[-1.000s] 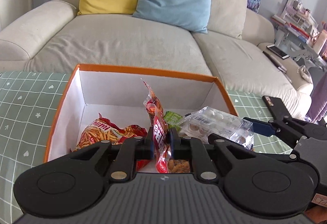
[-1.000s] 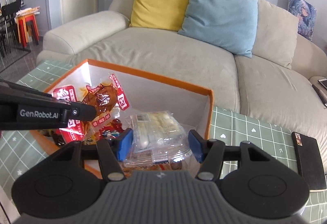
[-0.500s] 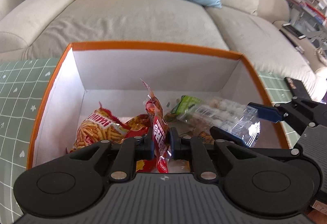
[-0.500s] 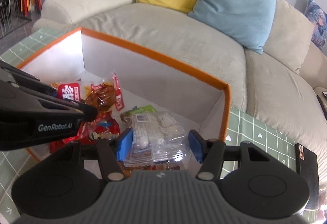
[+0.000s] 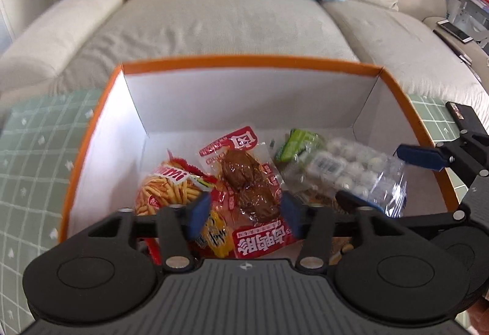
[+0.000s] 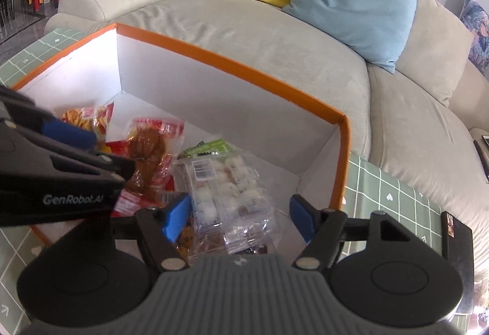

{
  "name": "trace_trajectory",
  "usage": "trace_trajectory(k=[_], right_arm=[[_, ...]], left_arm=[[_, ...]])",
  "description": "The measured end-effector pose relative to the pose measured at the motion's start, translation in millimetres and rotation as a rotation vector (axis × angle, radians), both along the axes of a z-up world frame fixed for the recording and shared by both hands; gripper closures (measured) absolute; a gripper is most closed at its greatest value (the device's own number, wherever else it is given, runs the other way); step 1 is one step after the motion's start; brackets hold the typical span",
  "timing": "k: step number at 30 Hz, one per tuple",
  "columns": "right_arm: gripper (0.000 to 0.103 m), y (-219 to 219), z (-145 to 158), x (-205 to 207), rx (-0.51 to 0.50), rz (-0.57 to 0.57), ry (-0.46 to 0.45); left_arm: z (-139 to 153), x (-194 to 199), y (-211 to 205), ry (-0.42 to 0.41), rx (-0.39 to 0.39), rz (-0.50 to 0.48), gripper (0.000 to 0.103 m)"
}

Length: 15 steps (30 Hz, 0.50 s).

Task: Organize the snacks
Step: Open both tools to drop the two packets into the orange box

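The step in hand is the drop-off — both snacks are going into the orange-rimmed box (image 5: 250, 63), which serves as the landmark here. The left gripper (image 5: 244, 214) hangs over the box's near wall with its jaws apart, having just been opening; the red packet of braised meat (image 5: 244, 182) lies between the blue pads but neither pad seems to press on it, and it rests on the other packets inside the box, near the middle. The right gripper (image 6: 240, 220) is over the box's right half, its jaws also just been opening and now standing wide; the clear pack of white round sweets (image 6: 226, 191) sits between them, apparently loose on the box floor, though blur at the pack's edges leaves a light touch on the left pad possible. A chips bag (image 5: 166, 185) lies toward the box's left wall and a green packet (image 5: 298, 144) toward its back wall; both look settled.

Next, I judge, each gripper should lift straight up out of the box with jaws kept wide, so no wrapper catches on a pad; then any snacks left outside the box — none show here — can be fetched.
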State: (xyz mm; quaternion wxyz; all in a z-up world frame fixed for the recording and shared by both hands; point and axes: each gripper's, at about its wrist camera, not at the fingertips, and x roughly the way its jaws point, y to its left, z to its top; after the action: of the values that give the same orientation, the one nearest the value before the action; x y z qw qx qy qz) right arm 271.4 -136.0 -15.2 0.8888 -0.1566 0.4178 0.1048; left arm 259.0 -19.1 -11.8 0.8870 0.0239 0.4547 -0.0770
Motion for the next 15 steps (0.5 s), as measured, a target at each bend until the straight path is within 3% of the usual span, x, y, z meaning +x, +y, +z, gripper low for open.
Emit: trace_trajectory(k=[2, 5, 15], right_arm=[[0.031, 0.2, 1.6, -2.3, -0.008, 0.003, 0.003], [0.014, 2.1, 8.2, -9.2, -0.023, 0.018, -0.030], [0.010, 2.2, 36.9, -39.2, -0.029, 0.047, -0.107]], left_arm=[[5.1, -4.4, -1.0, -0.031, 0.013, -0.010, 0.020], [13.5, -10.1, -0.4, -0.061, 0.026, 0.000, 0.017], [52.4, -47.9, 7.7, -0.280, 0.077, 0.046, 0.022]])
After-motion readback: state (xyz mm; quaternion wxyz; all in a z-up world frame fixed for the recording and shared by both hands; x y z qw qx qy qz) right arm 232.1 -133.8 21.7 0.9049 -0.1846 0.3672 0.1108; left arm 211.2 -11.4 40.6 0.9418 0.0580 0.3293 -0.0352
